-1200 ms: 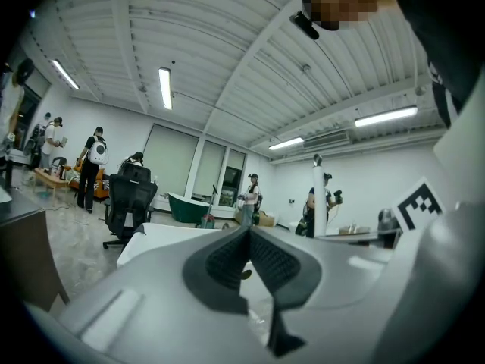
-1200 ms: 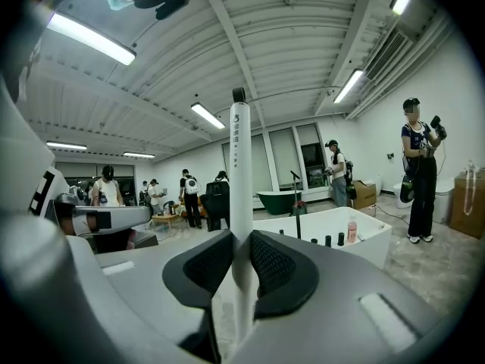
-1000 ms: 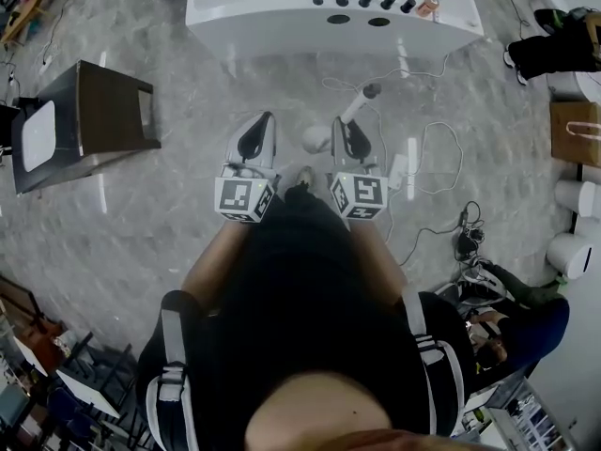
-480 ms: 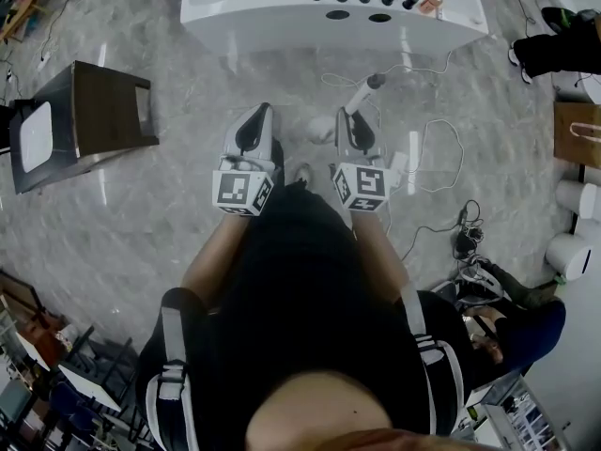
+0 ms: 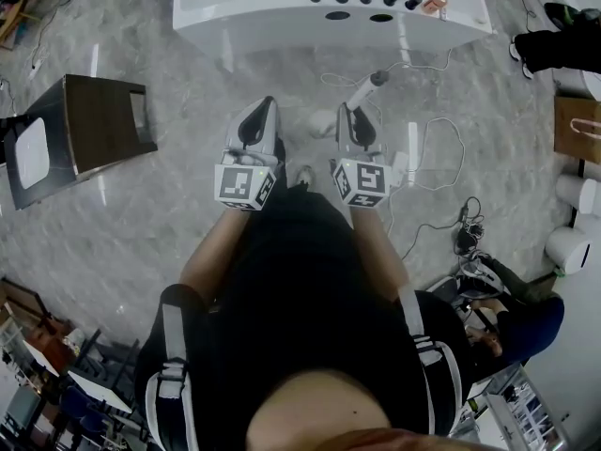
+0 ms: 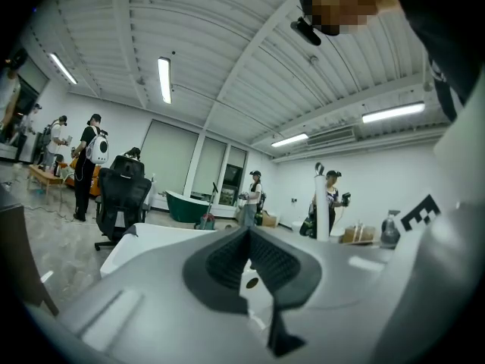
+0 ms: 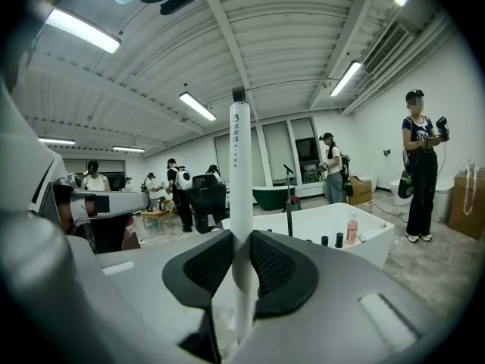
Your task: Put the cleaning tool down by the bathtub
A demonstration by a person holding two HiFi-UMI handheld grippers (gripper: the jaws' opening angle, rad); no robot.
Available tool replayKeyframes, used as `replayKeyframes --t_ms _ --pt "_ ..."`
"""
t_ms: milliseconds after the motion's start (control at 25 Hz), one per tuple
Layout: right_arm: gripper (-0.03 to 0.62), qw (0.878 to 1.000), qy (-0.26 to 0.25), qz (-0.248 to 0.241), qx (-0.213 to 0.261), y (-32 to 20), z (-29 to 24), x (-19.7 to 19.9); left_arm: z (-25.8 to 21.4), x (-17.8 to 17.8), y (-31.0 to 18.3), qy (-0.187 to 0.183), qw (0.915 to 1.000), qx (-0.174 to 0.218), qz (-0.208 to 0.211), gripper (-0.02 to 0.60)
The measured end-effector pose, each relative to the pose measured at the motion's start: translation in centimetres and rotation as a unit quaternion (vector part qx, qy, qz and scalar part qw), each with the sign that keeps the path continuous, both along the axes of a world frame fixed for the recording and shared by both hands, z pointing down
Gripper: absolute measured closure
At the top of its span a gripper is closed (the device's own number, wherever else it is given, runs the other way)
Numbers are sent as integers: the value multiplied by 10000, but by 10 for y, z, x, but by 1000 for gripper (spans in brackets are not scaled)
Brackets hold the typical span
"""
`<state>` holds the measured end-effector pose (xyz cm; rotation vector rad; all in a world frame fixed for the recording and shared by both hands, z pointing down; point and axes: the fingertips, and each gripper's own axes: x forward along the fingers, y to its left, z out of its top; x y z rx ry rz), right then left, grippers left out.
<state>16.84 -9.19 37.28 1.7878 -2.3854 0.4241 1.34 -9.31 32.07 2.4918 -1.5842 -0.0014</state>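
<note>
The white bathtub (image 5: 282, 17) stands ahead at the top of the head view, with black knobs on its rim. My right gripper (image 5: 355, 118) is shut on the cleaning tool's white handle (image 5: 364, 90), whose pale brush head (image 5: 322, 123) hangs just left of the jaws. In the right gripper view the handle (image 7: 241, 165) rises upright between the pads of that gripper (image 7: 241, 258), with the tub (image 7: 326, 230) beyond. My left gripper (image 5: 256, 125) hovers beside it over the floor. Its jaws (image 6: 248, 247) are shut with nothing between them.
A dark wooden stool (image 5: 89, 120) sits on the marble floor at left. White cables (image 5: 434, 158) and a power strip (image 5: 410, 163) lie right of my grippers. A paper bag (image 5: 577, 130) and white rolls (image 5: 571, 197) line the right edge. A person (image 5: 512, 313) crouches at lower right. An orange bottle (image 5: 432, 5) stands on the tub rim.
Both grippers have eased slightly forward toward the tub, the tool still held by the right one. The stool has drifted left in the view.
</note>
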Motion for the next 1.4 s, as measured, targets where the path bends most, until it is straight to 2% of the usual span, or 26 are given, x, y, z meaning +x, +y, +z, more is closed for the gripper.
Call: replayKeyframes --t_ms 480,760,1400 --pt "516 9994 21 166 -316 -83 40 -15 44 -12 -92 -50 9992 -319 242 572" --pt "516 9986 81 214 -473 -125 79 -16 81 -19 -136 -117 9988 -432 207 574" --pt "516 9961 220 393 -753 -174 178 -31 173 -38 -173 -209 9961 -697 507 574"
